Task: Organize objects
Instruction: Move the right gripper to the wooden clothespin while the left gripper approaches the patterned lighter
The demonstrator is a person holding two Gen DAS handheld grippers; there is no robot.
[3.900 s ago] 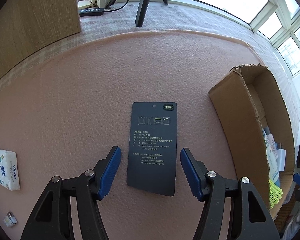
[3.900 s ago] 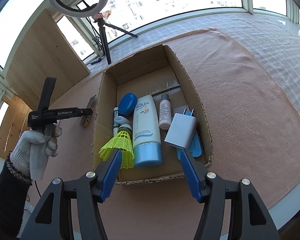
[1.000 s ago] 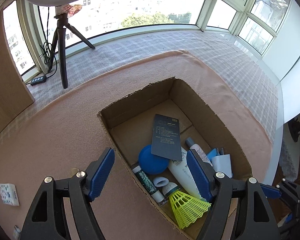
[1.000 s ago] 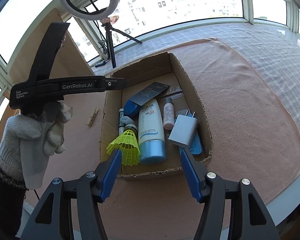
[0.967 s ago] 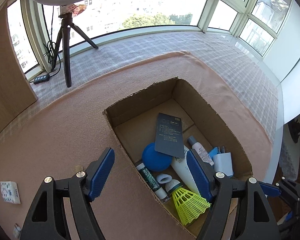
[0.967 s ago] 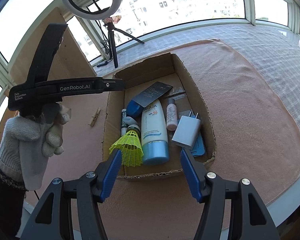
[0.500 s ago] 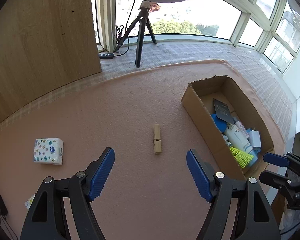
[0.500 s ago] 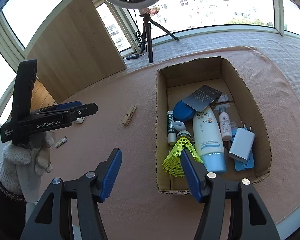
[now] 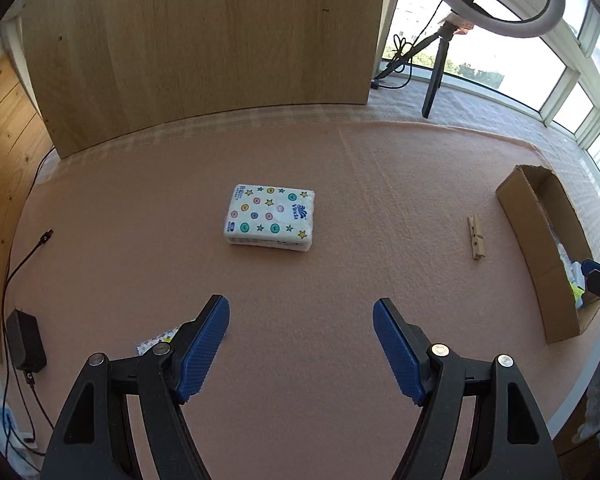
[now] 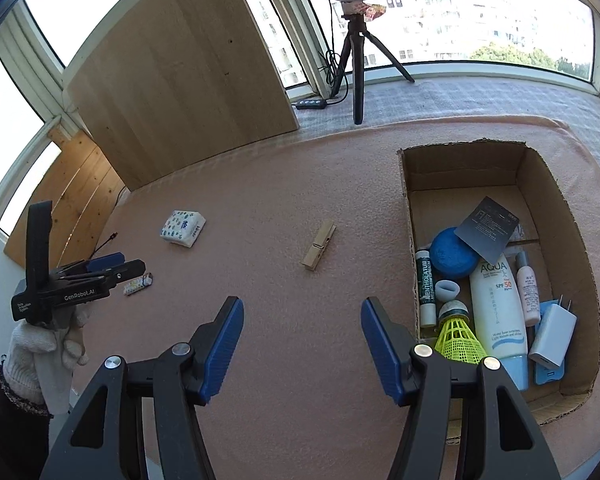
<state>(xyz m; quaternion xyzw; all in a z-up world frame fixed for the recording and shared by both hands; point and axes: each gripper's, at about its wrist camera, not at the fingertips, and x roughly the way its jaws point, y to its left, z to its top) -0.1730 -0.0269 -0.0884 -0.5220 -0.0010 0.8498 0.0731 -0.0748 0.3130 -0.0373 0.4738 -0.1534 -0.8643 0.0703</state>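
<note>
My left gripper (image 9: 301,324) is open and empty, above the pink mat, with a white tissue pack (image 9: 269,222) lying just ahead of its fingers. A wooden clothespin (image 9: 476,237) lies to the right, near the cardboard box (image 9: 536,236). My right gripper (image 10: 302,326) is open and empty, left of the box (image 10: 406,208), which holds a dark card (image 10: 487,229), a sunscreen tube (image 10: 498,308), a yellow shuttlecock (image 10: 458,334) and other small items. The tissue pack (image 10: 183,228) and clothespin (image 10: 319,244) lie on the mat ahead. The left gripper (image 10: 100,266) shows at far left.
A wooden panel (image 9: 204,48) stands at the back. A ring-light tripod (image 10: 356,60) stands behind the mat. A black adapter (image 9: 26,344) and cable lie at the left edge. A small patterned item (image 10: 138,284) lies near the left gripper.
My left gripper has swung left from over the box, where it left the dark card, to face the tissue pack. My right gripper has drawn back and turned left.
</note>
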